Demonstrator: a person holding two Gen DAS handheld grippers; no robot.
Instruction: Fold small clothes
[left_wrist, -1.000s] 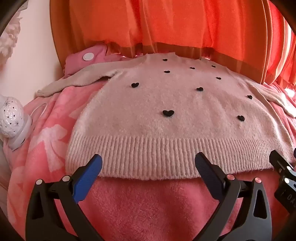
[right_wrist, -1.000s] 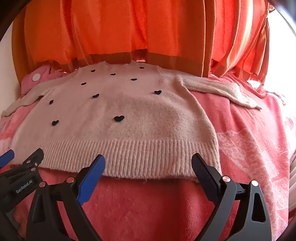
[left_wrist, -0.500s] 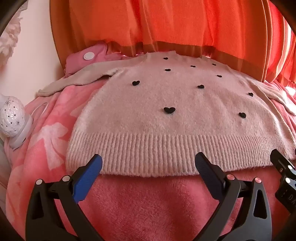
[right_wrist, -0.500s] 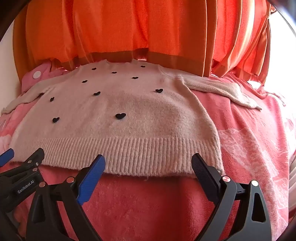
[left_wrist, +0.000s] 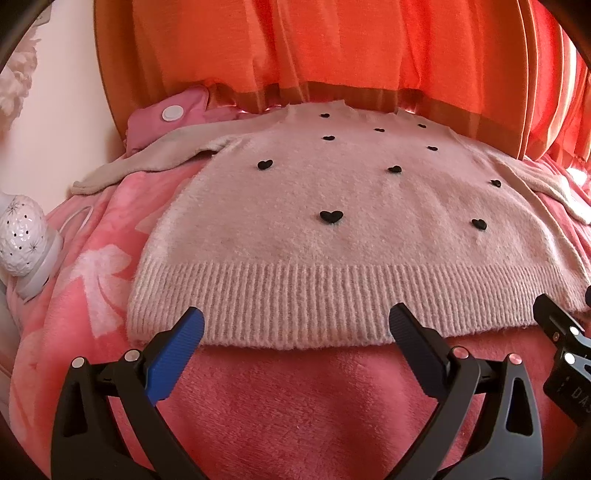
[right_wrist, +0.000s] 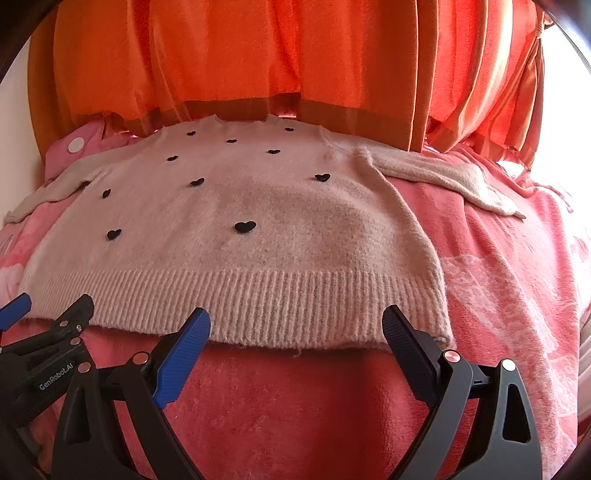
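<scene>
A small pale pink knit sweater with black hearts lies flat, front up, on a pink fleece blanket, sleeves spread out to both sides. It also shows in the right wrist view. My left gripper is open and empty, its tips just over the left part of the ribbed hem. My right gripper is open and empty over the right part of the hem. Each gripper shows at the edge of the other's view.
Orange curtains hang right behind the sweater. A white perforated lamp stands at the left. A pink item with a white snap lies behind the left sleeve. The right sleeve stretches over the blanket.
Both grippers have crept slightly forward toward the hem, still open. The sweater has not moved.
</scene>
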